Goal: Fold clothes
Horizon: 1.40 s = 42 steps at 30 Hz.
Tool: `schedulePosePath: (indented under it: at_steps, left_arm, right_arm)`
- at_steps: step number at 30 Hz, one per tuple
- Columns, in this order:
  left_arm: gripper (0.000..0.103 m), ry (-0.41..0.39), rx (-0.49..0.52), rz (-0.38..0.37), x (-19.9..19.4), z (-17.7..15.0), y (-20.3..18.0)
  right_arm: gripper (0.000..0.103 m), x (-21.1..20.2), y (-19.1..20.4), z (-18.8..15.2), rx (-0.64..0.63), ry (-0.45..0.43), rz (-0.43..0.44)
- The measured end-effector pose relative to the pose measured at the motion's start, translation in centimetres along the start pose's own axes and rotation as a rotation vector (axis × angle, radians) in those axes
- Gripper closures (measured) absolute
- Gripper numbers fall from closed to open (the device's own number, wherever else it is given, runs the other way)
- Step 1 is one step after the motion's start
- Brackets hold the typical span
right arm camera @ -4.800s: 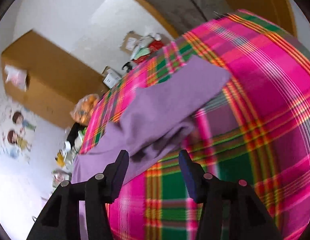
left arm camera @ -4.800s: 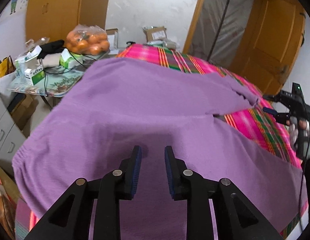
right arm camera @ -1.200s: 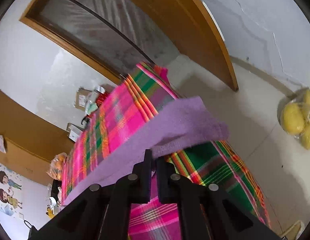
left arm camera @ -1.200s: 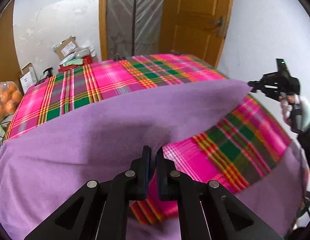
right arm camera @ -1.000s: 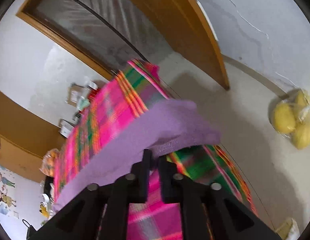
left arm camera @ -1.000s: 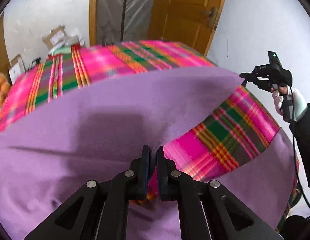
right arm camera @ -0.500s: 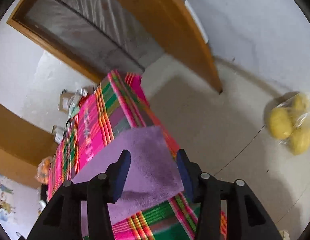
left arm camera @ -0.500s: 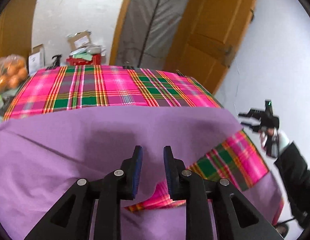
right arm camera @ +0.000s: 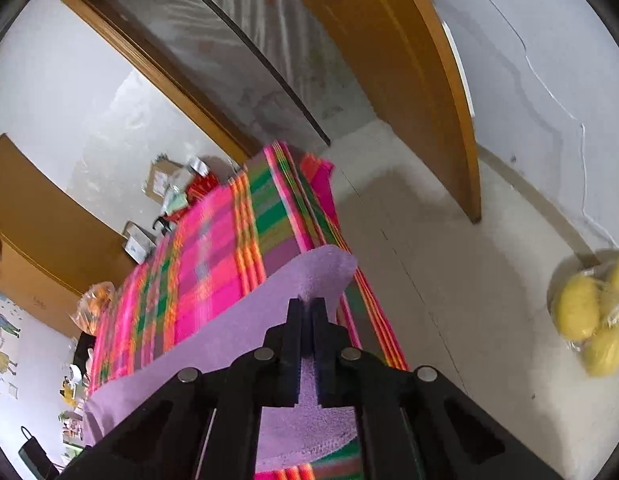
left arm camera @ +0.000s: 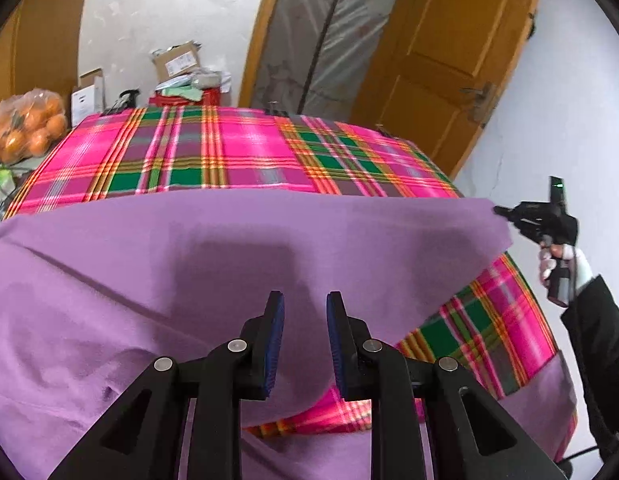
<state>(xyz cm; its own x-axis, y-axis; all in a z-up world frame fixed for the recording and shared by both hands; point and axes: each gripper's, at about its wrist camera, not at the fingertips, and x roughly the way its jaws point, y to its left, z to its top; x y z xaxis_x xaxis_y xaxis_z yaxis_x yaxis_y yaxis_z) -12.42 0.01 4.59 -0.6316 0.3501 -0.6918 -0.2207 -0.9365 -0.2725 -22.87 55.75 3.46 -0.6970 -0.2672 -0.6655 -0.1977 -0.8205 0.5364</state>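
Two tongs are seen at work over a purple garment spread across a desk covered with a pink and green plaid cloth. The left tongs are held above the near part of the garment with the fingers parted and nothing pinched between them; the fabric is seen through the gap. The right tongs, whose jaws have just been closing, are pressed together on the garment's corner at the desk's edge, with purple fabric caught between the pads. In the left wrist view the same tongs are seen at the far right corner of the garment, gripped by a gloved hand above a dark sleeve. The garment is folded so that a strip of plaid cloth is left showing between its upper layer and the part nearest the camera. A bag of oranges and cardboard boxes are seen beyond the desk's far end, near a wooden door. A bag of yellow fruit is lying on the floor in the right wrist view.
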Motion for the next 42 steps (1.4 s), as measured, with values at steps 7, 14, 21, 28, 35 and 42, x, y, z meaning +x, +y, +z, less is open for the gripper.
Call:
schedulePosePath:
  at_steps: [7, 14, 21, 28, 35, 42]
  left_arm:
    - [0.081, 0.052, -0.016, 0.028, 1.4, -0.6, 0.7]
    - [0.081, 0.035, -0.003, 0.029, 0.5, -0.8, 0.7]
    - [0.081, 0.001, -0.025, 0.090, -1.9, -1.6, 2.1]
    - [0.081, -0.080, -0.161, 0.166, -7.0, -3.4, 6.4]
    - [0.080, -0.103, -0.218, 0.240, -9.7, -4.9, 9.0]
    - [0.079, -0.054, -0.264, 0.301, -9.5, -6.9, 11.3]
  right_arm:
    - [0.075, 1.1, -1.8, 0.1, 0.075, 0.024, -0.150]
    - [0.069, -0.8, -4.7, -3.2, 0.207, 0.092, -0.004]
    - [0.101, -1.5, -2.1, -4.2, -0.013, 0.112, -0.198]
    - [0.091, -5.2, 2.6, -4.9, -0.147, 0.001, -0.124]
    - [0.089, -1.9, 13.7, -9.6, -0.481, 0.115, 0.024]
    - [0.089, 3.3, 21.3, -15.2, -0.688, 0.257, 0.124]
